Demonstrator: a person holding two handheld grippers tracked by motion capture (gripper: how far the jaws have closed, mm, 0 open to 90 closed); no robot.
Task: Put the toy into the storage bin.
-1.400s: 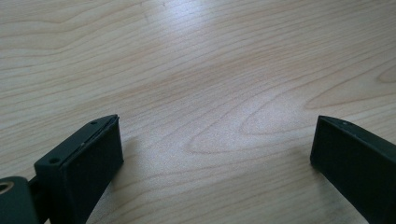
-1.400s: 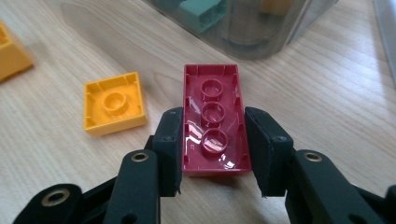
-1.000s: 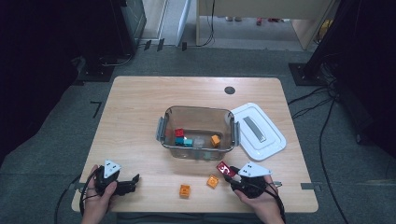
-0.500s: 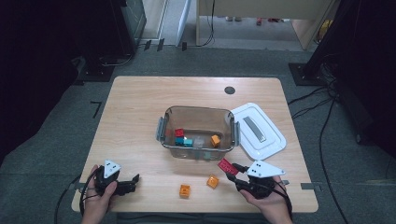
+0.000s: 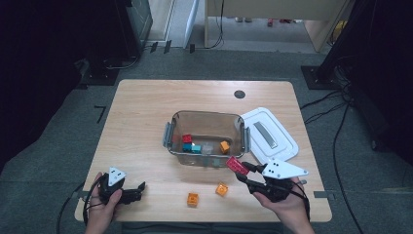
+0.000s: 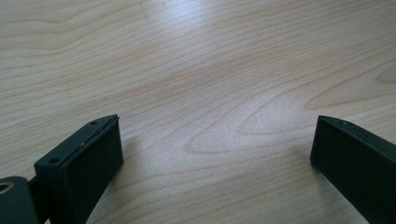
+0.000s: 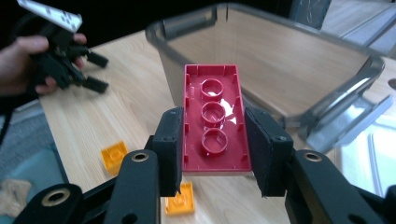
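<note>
A: We start with the table (image 5: 146, 122), then the clear bin (image 5: 207, 118) at its middle with its white lid (image 5: 268, 136) lying just right of it. Where does our brick sit against that?

B: Our right gripper (image 5: 239, 168) is clamped on the red brick (image 5: 234, 165), pads on its 2 long sides, and we hold it above the table just near of the bin's near-right corner. In the right gripper view the red brick (image 7: 215, 119) shows its hollow underside with 3 round tubes, long axis running straight out from the jaws toward the bin's open mouth.

A: So the bin lies far and slightly left of the brick?

B: Yes, and that decides the move, we judge: carry it farther and left over the near wall, then let go. The right hand is plainly the closer one.

A: And our left gripper (image 5: 139, 187)?

B: It rests at the near left corner, well apart from the bin, jaws spread with nothing between them, bare wood under it.

A: Smaller things?

B: 2 orange bricks (image 5: 193, 199) lie on the table near of the bin, left of our right hand.
</note>
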